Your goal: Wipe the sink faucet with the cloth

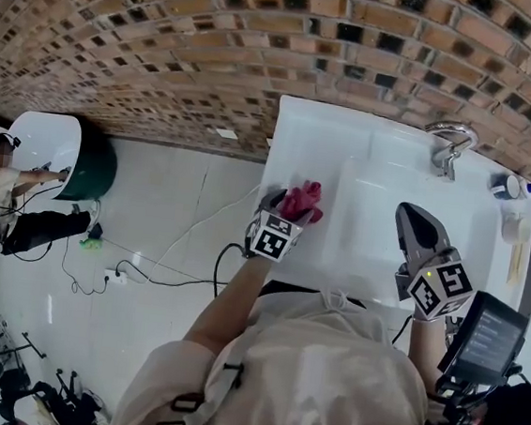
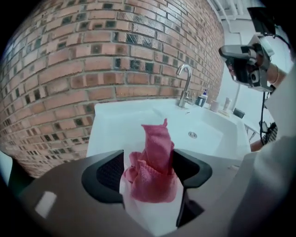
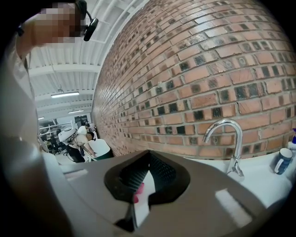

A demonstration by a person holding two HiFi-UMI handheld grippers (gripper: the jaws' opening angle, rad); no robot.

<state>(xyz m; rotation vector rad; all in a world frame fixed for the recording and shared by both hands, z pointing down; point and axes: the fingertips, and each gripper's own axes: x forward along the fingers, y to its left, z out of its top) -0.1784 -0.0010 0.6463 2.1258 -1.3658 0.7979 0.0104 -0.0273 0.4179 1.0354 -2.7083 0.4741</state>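
A pink cloth (image 1: 302, 201) lies crumpled on the white sink top (image 1: 311, 136), at the basin's left edge. My left gripper (image 1: 283, 207) points down at it. In the left gripper view the cloth (image 2: 155, 166) stands bunched between the wide-apart jaws of the left gripper (image 2: 149, 161), and the left pad is clear of it. The chrome faucet (image 1: 450, 146) rises at the back of the basin, also seen as the faucet (image 2: 186, 85) and the faucet (image 3: 229, 143). My right gripper (image 1: 415, 224) hovers over the basin's front right, its jaws together, holding nothing; the right gripper (image 3: 148, 156) faces the brick wall.
A brick wall (image 1: 216, 51) runs behind the sink. Small bottles (image 1: 512, 186) stand right of the faucet. The basin drain (image 2: 192, 134) shows in the bowl. Cables (image 1: 146, 274) lie on the floor to the left, where a person (image 1: 3, 193) works at another basin.
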